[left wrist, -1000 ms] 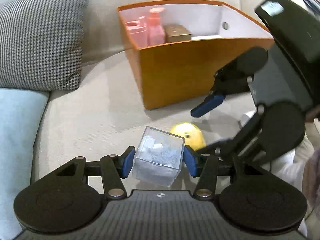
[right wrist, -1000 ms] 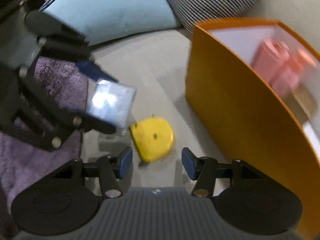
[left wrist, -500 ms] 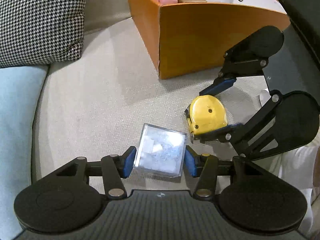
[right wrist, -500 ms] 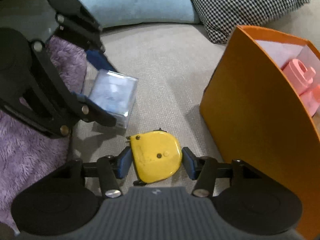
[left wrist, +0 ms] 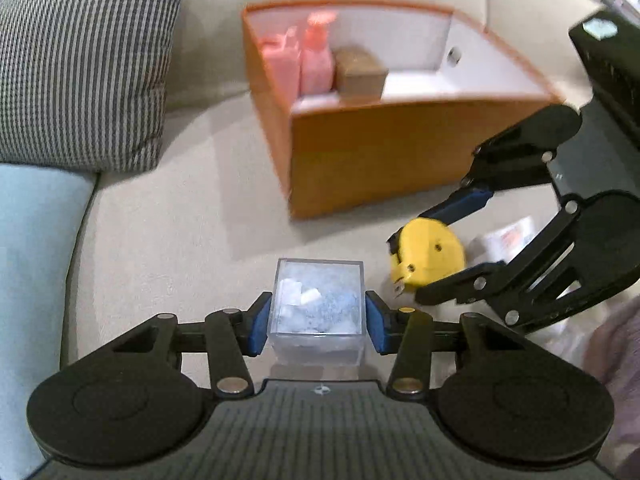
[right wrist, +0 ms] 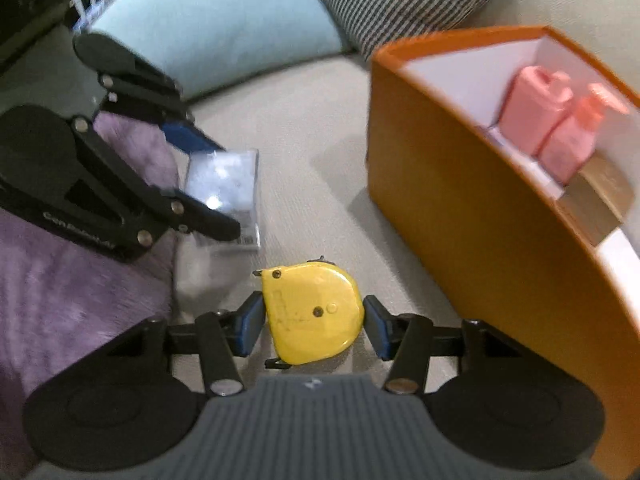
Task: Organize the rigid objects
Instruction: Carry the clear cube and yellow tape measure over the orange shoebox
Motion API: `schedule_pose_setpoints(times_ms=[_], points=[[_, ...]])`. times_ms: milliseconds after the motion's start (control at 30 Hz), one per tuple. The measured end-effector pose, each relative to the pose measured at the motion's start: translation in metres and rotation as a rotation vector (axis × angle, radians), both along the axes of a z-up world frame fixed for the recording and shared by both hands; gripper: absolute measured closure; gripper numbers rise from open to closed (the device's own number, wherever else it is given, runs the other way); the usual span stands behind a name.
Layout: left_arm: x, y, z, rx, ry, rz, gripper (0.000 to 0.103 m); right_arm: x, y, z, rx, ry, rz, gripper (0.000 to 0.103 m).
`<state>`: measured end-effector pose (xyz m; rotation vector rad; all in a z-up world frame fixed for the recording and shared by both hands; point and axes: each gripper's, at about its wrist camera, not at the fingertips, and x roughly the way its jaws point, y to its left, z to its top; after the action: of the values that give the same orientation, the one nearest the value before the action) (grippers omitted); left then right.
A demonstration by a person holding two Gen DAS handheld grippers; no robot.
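A clear plastic box (left wrist: 318, 308) with white and blue bits inside sits between the blue pads of my left gripper (left wrist: 318, 320). The jaws are closing and press its sides, holding it just above the sofa seat. My right gripper (right wrist: 312, 320) is shut on a yellow tape measure (right wrist: 312, 312), lifted slightly off the seat. In the left wrist view the right gripper (left wrist: 428, 254) and tape measure (left wrist: 430, 252) are to the right. In the right wrist view the left gripper (right wrist: 224, 188) and clear box (right wrist: 222, 178) are to the left. An open orange box (left wrist: 400, 148) stands beyond both.
Inside the orange box (right wrist: 460, 208) stand two pink bottles (left wrist: 316, 64) and a small brown box (left wrist: 360, 76). A houndstooth pillow (left wrist: 80, 60) and a light blue cushion (left wrist: 28, 240) lie left. A purple fuzzy cloth (right wrist: 60, 280) and a white packet (left wrist: 504, 240) lie near the grippers.
My right gripper came down around the yellow tape measure, closed on it and lifted it a little. My left gripper kept the clear box, dipped toward the seat and rose again.
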<state>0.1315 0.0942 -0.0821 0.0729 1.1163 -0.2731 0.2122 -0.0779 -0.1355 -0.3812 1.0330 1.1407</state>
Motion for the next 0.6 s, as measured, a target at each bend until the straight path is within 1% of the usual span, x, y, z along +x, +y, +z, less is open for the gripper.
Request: schedule_pose_setpoints(times_ms=[67,200,367,467,500,600], points=[[0.001,-0.002,0.014,-0.032,-0.027,0.007,0.049,-0.001,-0.010,0.016,0.037,-0.015,-0.013,0.049],[0.008,-0.007,0.038,-0.085,-0.080,0.017,0.049,-0.006,-0.029,0.049,0.092,-0.084,-0.048,0.049],[0.032,-0.019,0.067,-0.116,-0.168,-0.010,0.049,0.004,-0.049,0.081,0.130,-0.164,-0.142,0.049],[0.050,-0.028,0.079,-0.126,-0.209,-0.037,0.049,0.026,-0.065,0.099,0.143,-0.216,-0.220,0.049],[0.058,-0.032,0.081,-0.128,-0.218,-0.051,0.049,0.030,-0.063,0.101,0.140,-0.237,-0.246,0.049],[0.081,-0.045,0.083,-0.137,-0.231,-0.099,0.049,0.047,-0.069,0.104,0.102,-0.283,-0.345,0.049]])
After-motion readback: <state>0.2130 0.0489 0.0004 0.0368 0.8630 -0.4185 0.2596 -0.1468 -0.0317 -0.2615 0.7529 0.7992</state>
